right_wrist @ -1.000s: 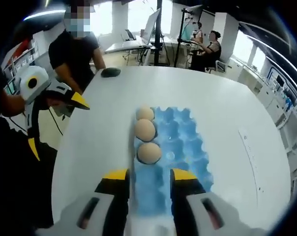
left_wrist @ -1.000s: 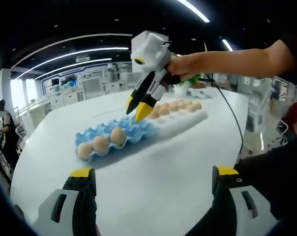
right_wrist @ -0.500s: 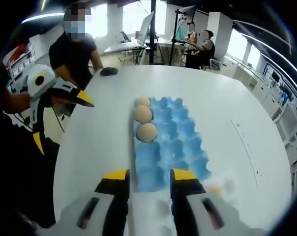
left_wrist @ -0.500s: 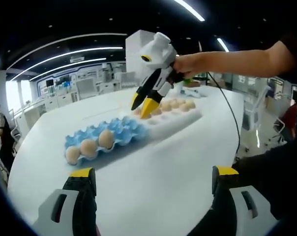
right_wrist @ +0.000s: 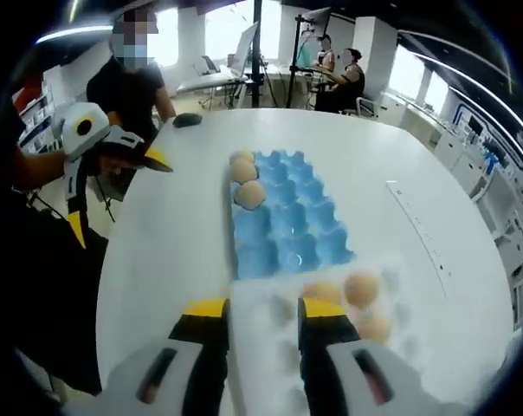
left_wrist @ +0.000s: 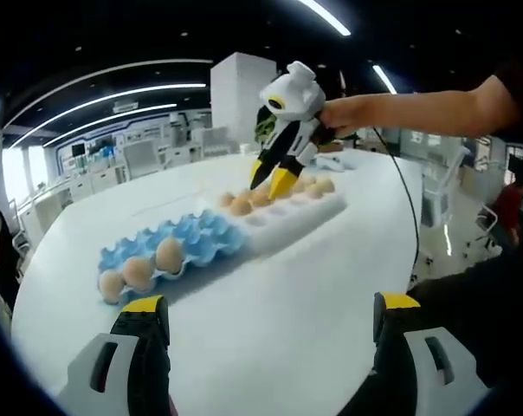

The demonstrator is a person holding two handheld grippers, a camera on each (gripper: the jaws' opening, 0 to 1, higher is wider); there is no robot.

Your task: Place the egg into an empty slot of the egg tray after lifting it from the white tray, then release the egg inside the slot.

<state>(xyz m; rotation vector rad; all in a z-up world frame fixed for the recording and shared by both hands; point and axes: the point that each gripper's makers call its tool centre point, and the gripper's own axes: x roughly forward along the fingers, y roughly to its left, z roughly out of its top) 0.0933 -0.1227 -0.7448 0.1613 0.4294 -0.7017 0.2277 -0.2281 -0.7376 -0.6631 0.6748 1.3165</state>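
step: reach for egg | right gripper [left_wrist: 271,178] fingers parted, empty, above white tray [right_wrist: 287,368] | eggs [right_wrist: 360,289] beside blue egg tray [right_wrist: 283,227] | left gripper [left_wrist: 266,347] open, idle over desk [left_wrist: 287,295] | tip: straddle one egg, close gently

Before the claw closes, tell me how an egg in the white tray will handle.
Egg: probably fragile, a thin shell between hard jaws. Its rounded shape would likely roll if dropped outside a white tray cup. It looks smooth, so possibly slippery.
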